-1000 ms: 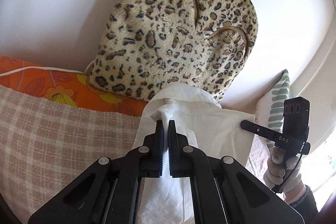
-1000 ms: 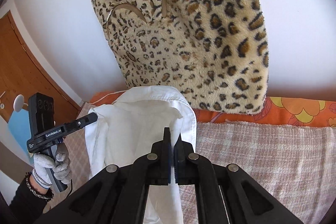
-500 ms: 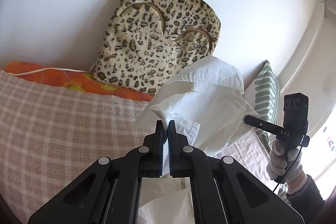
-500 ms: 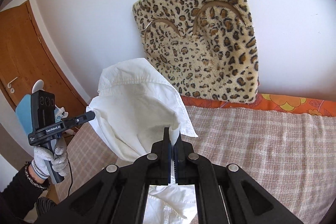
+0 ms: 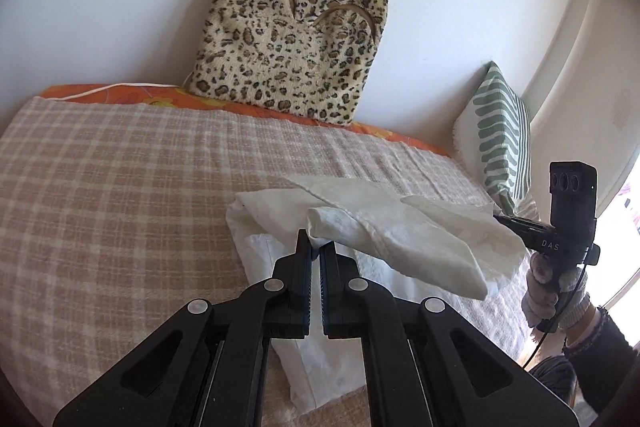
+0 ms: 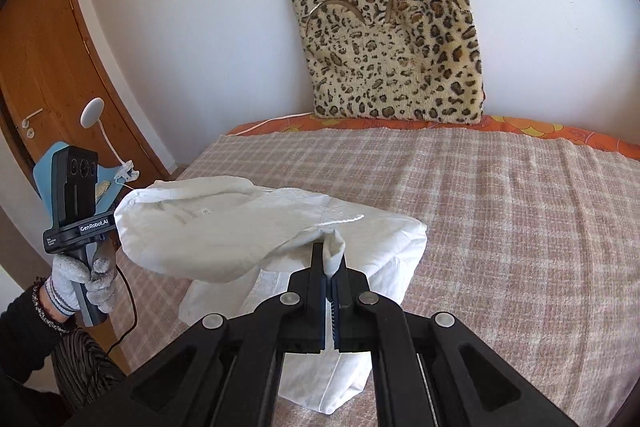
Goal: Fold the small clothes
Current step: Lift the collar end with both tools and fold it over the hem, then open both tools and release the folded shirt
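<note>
A small white shirt [image 5: 384, 231] lies partly on the checked bed cover [image 5: 120, 195], its upper part held up and doubled over the lower part. My left gripper [image 5: 315, 247] is shut on one edge of the raised fold. My right gripper [image 6: 330, 259] is shut on the other edge of the shirt [image 6: 224, 227]. The fold hangs stretched between both grippers, just above the bed. The right gripper also shows in the left wrist view [image 5: 504, 217], and the left gripper's handle shows in the right wrist view at the left.
A leopard-print cushion [image 5: 292, 43] leans on the white wall behind the bed. A green striped pillow [image 5: 500, 131] stands at the right end. An orange floral sheet [image 6: 520, 125] edges the bed. A wooden door [image 6: 44, 67] is at the left.
Both grippers have come down and back toward the front with the shirt's top edge, from high near the cushion to low over the bed, so the upper part folds over the lower.
</note>
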